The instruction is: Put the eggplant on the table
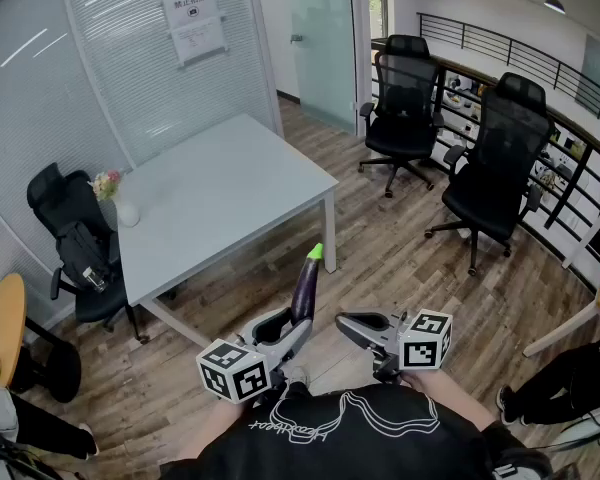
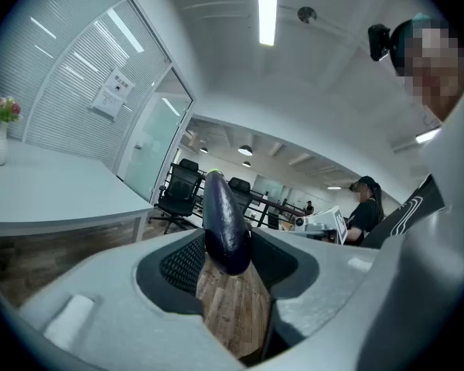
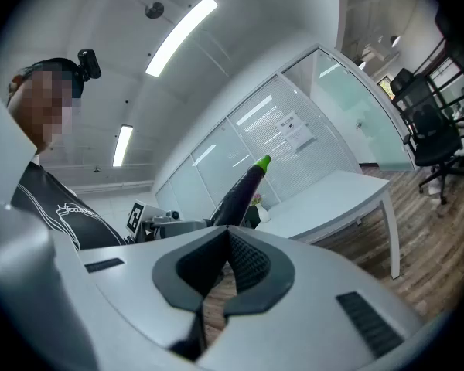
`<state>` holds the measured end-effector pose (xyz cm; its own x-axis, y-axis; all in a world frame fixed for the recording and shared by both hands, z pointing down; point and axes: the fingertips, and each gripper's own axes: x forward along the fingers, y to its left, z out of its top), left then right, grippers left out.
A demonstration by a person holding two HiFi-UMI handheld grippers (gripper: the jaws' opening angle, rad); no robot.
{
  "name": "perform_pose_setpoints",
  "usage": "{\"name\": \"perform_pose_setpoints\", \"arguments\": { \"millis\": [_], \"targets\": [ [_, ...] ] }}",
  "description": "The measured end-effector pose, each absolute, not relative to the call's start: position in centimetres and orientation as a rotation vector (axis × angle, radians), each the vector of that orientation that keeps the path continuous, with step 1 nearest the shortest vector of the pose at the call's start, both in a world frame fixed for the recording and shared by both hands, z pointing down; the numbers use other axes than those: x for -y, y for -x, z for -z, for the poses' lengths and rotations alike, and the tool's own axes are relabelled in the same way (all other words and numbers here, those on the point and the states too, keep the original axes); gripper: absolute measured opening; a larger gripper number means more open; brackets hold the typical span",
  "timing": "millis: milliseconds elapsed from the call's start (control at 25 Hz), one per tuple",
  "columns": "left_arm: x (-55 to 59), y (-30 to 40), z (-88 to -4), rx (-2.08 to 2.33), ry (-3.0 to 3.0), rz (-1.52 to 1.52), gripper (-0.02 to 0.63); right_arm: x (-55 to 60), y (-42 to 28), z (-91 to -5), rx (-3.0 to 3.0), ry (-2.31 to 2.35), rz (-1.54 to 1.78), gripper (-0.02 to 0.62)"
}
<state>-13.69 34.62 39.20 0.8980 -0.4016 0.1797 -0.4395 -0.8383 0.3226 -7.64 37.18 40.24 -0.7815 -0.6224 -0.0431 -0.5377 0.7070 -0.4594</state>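
My left gripper clamps the eggplant by its lower end, green stalk up, over the floor, short of the surface. My right gripper is closed, empty, just beside it.

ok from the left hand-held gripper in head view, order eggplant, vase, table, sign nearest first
1. eggplant, in the left hand-held gripper
2. table, just ahead
3. vase, at the table's left edge
4. sign, on the glass wall behind
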Motion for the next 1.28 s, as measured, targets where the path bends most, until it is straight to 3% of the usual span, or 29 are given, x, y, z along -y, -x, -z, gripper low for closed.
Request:
{"name": "perform_pose_setpoints", "arguments": {
  "millis": [760, 1280],
  "targets": [
    [-36.0, 13.1, -40.3, 0.583, -2.681, -0.167, 0.193, -38.4, 7.0, -41.0, -2.69, 0.959, 0.684, 0.009],
    [-30.8, 12.2, -40.8, 0.523, -2.655, -0.115, 0.193, -33.7, 5.3, -41.4, -2.663, 1.06, 0.695, 0.009]
  ]
}}
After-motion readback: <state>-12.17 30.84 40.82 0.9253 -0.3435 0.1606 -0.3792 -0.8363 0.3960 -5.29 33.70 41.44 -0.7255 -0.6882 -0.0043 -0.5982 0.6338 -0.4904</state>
